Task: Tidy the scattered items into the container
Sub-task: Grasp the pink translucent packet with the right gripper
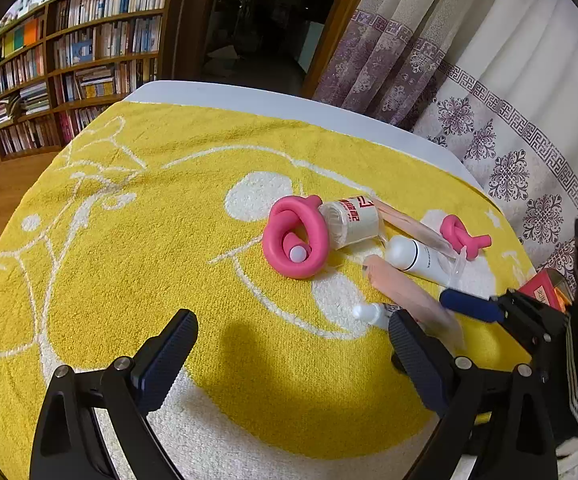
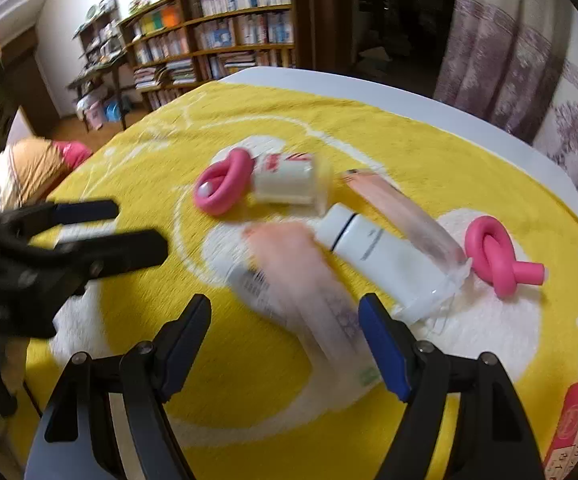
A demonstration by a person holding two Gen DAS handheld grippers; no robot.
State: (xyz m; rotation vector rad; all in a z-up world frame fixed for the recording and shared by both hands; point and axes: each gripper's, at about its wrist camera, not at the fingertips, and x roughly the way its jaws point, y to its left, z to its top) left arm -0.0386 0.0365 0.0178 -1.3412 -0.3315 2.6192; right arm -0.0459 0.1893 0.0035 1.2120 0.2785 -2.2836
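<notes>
A white table [image 1: 249, 98] carries a yellow towel [image 1: 129, 264], and the scattered items lie in a cluster on the towel's right part. Taking the white tube [image 2: 385, 258] as the landmark: the clear cotton-swab jar [image 2: 289, 184] lies on its side just beyond the tube's cap, with the larger pink foam knot [image 2: 223, 188] touching the jar's far end. A peach-tinted clear tube [image 2: 405, 212] lies alongside the white tube on its far side, and the smaller pink foam knot [image 2: 497, 256] sits just past the white tube's crimped tail. On the near side of the white tube lies a second peach tube [image 2: 309, 292], blurred, over a small white bottle [image 2: 245, 276].

The right gripper [image 2: 285, 344] hovers with its fingers released and spread on either side of that second peach tube, not pressing it. The left gripper [image 1: 293, 344] stands released over bare towel, well to the near-left of the white tube. A red box [image 2: 577, 420] shows at the near-right edge.
</notes>
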